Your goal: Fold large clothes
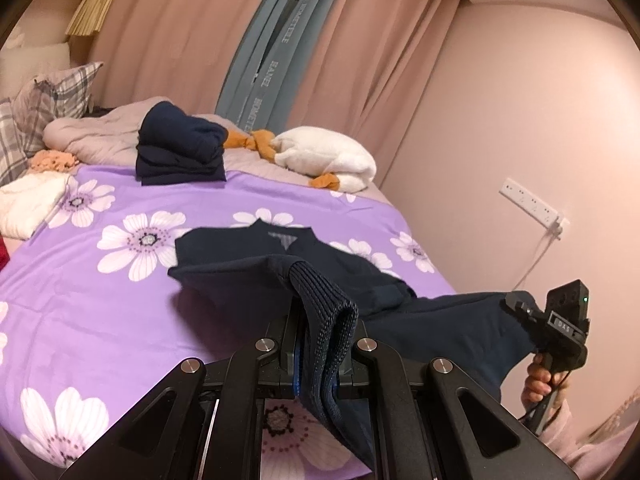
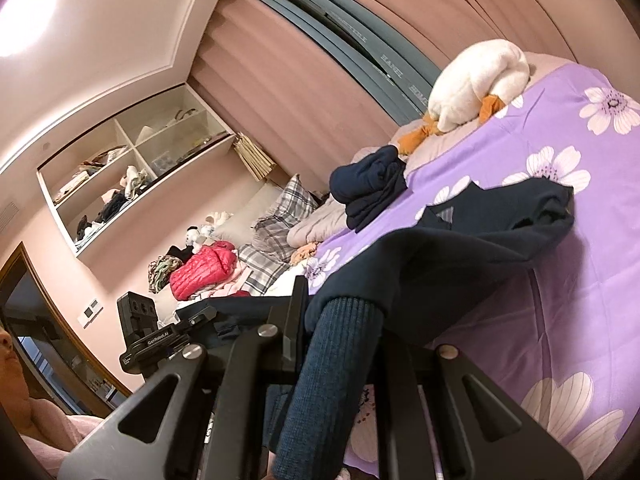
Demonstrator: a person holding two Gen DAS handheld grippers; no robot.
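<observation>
A navy sweater (image 1: 320,256) lies partly on the purple flowered bedsheet (image 1: 100,300), collar toward the far side. My left gripper (image 1: 320,344) is shut on its ribbed cuff (image 1: 328,320) and holds that sleeve lifted above the sheet. In the left wrist view my right gripper (image 1: 516,304) is at the right, shut on another part of the sweater. In the right wrist view my right gripper (image 2: 340,344) is shut on a ribbed cuff (image 2: 332,368), and the sweater (image 2: 460,248) stretches away over the sheet (image 2: 560,300). The left gripper (image 2: 200,316) shows at the left there.
A folded navy pile (image 1: 180,148) sits at the far end of the bed, beside a white plush duck (image 1: 328,156). White clothes (image 1: 28,204) and plaid pillows (image 1: 40,108) lie at the left. A power strip (image 1: 532,204) hangs on the right wall.
</observation>
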